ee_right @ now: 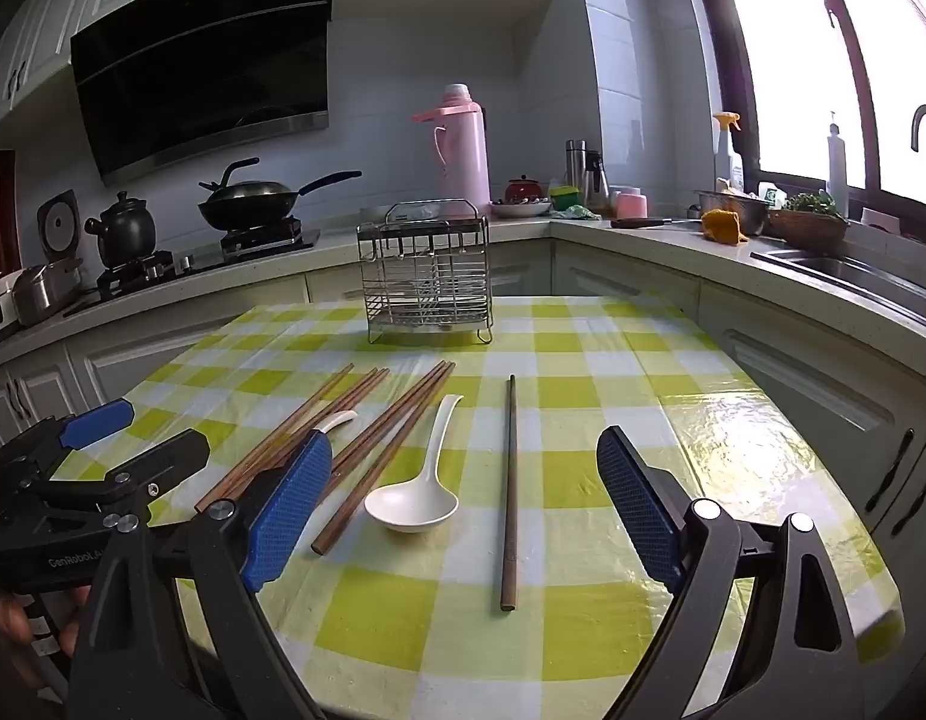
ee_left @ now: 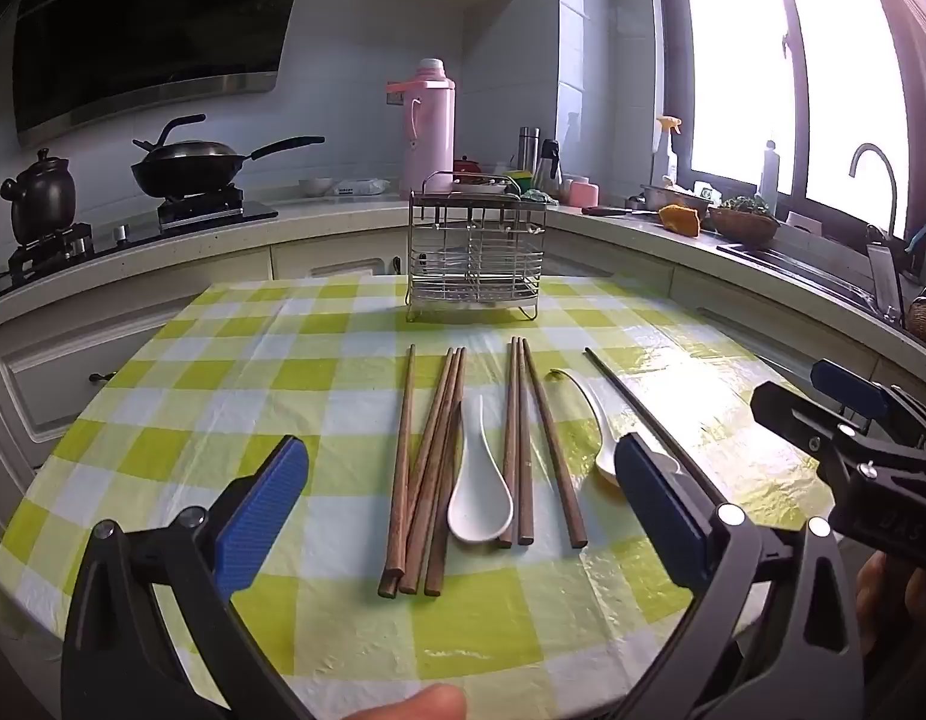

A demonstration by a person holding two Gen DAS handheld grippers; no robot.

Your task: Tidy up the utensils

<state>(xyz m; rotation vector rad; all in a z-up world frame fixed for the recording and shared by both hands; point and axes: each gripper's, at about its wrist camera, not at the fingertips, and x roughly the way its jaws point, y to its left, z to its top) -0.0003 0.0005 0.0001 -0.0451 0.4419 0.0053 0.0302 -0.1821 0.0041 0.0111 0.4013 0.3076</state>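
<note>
Left gripper (ee_left: 460, 519): jaws wide apart, nothing between the pads, hovering above the tablecloth (ee_left: 235, 372). Right gripper (ee_right: 463, 501): likewise spread wide, empty, tilted down at the cloth.

Just ahead of left gripper, flat on cloth: chopsticks (ee_left: 430, 468) in loose bundles, roughly parallel, running away from the jaws. White spoon (ee_left: 480, 498) between two bundles, bowl nearest, touching sticks on its left. Second spoon (ee_left: 589, 420) to the right, bowl partly hidden behind right pad.

Ahead of right gripper: second spoon (ee_right: 415, 495) left of centre, bowl nearest; lone chopstick (ee_right: 510, 492) just right of it, apart from the rest. Left-hand bundles partly behind left pad.

Farther, centred beyond all utensils: wire rack (ee_left: 476, 246) upright near far edge of cloth, well apart from them. Contents hard to tell through the wires.

Beyond: counter with pink flask (ee_left: 428, 126), wok (ee_left: 187, 165).
</note>
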